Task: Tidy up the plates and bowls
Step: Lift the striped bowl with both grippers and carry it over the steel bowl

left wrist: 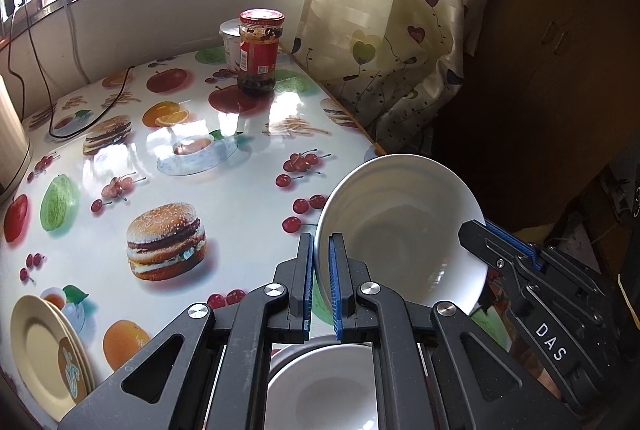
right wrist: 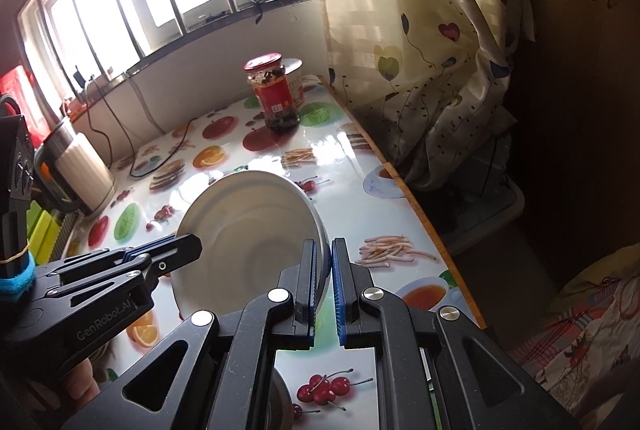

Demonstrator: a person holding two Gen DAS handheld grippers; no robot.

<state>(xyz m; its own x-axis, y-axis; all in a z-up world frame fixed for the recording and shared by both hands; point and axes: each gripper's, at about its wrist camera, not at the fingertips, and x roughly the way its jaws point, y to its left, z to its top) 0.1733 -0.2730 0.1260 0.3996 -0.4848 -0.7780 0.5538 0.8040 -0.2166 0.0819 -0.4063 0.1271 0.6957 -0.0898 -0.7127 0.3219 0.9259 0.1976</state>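
Observation:
A white bowl (left wrist: pixel 400 230) hangs tilted above the fruit-and-burger printed table (left wrist: pixel 240 213), held from both sides. My left gripper (left wrist: pixel 321 242) is shut on its left rim. In the same view the right gripper (left wrist: pixel 480 234) clamps the opposite rim. In the right wrist view the bowl (right wrist: pixel 248 230) faces me, my right gripper (right wrist: pixel 325 246) is shut on its right rim, and the left gripper (right wrist: pixel 188 244) bites the left rim. A second white bowl (left wrist: pixel 324 390) sits below the left gripper. Stacked beige plates (left wrist: pixel 44 346) lie at the table's near left.
A red-lidded jar (left wrist: pixel 259 53) and a white tub (left wrist: pixel 230 41) stand at the far side. A black cable (left wrist: pixel 100 109) trails over the far left. A cream ribbed appliance (right wrist: pixel 80 177) stands at the left edge. A patterned curtain (right wrist: pixel 420 49) hangs beyond the table's right edge (right wrist: pixel 420 209).

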